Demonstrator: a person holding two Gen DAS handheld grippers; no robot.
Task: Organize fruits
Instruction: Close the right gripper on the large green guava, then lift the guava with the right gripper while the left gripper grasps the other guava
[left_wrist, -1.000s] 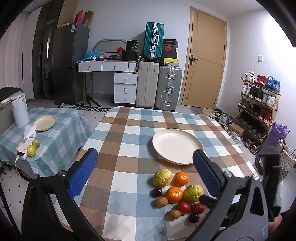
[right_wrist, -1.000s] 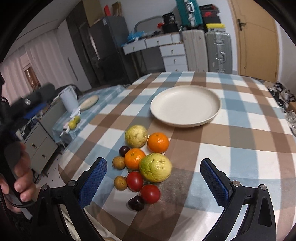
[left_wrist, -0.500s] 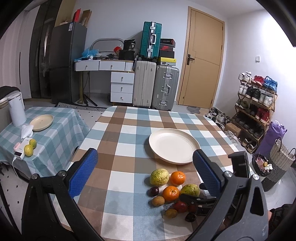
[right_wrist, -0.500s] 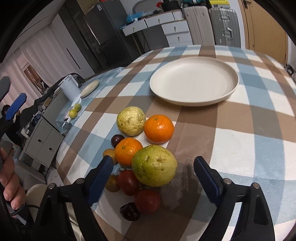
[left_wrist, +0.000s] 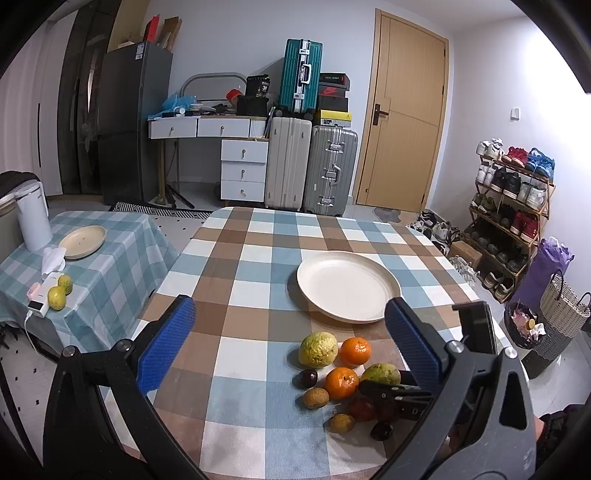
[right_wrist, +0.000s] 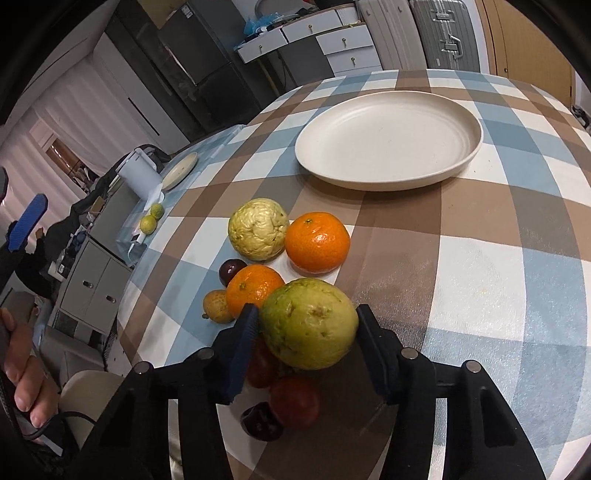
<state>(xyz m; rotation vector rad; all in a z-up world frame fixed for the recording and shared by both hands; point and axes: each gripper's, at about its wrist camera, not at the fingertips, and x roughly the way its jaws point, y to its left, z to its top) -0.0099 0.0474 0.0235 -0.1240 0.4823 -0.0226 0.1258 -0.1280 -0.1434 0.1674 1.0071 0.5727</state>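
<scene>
A: Right claw?
B: My jaws are closing around the green bumpy guava, pads at both its sides, at the near end of the fruit cluster on the checked tablecloth.

A: Left claw?
B: Released, hovering wide, nothing between its blue pads.

A: The plate?
B: The round cream plate sits beyond the fruit, holding nothing.

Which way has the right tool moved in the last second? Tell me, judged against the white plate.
Yes. The right tool has come down and forward toward the white plate; its jaws are closing around the green guava.
</scene>
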